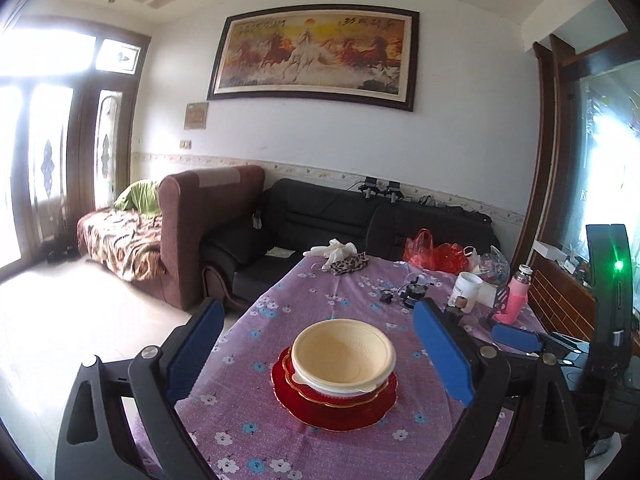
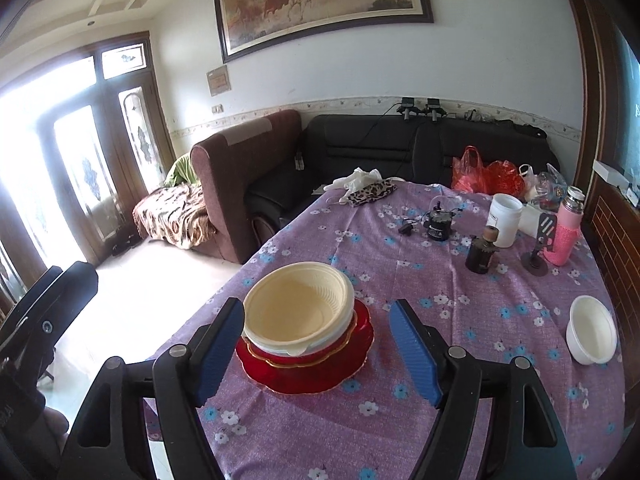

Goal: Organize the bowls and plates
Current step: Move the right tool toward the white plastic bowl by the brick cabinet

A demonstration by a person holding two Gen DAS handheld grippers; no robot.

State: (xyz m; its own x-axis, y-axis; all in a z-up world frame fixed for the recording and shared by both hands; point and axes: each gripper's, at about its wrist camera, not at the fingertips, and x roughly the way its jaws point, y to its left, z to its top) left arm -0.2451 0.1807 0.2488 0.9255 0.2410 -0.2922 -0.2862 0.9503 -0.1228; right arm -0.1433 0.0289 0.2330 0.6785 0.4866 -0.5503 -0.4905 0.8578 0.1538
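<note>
A cream bowl [image 1: 343, 354] sits nested on a white bowl, on top of red gold-rimmed plates [image 1: 336, 412], all on the purple flowered tablecloth [image 1: 304, 452]. My left gripper [image 1: 318, 308] is open wide, its blue pads to either side of the stack and not touching it. In the right wrist view the same cream bowl [image 2: 298, 308] and red plates [image 2: 308, 376] lie in front of my right gripper [image 2: 318, 304], which is open with nothing gripped. A single white bowl [image 2: 592, 330] stands alone at the table's right.
At the far right of the table are a white jar [image 2: 506, 220], a pink bottle [image 2: 566, 232], a small dark bottle [image 2: 484, 252] and red bags [image 2: 488, 176]. A leopard-print cloth [image 2: 370, 192] lies at the far edge. Sofas stand beyond; the table's left edge drops to the floor.
</note>
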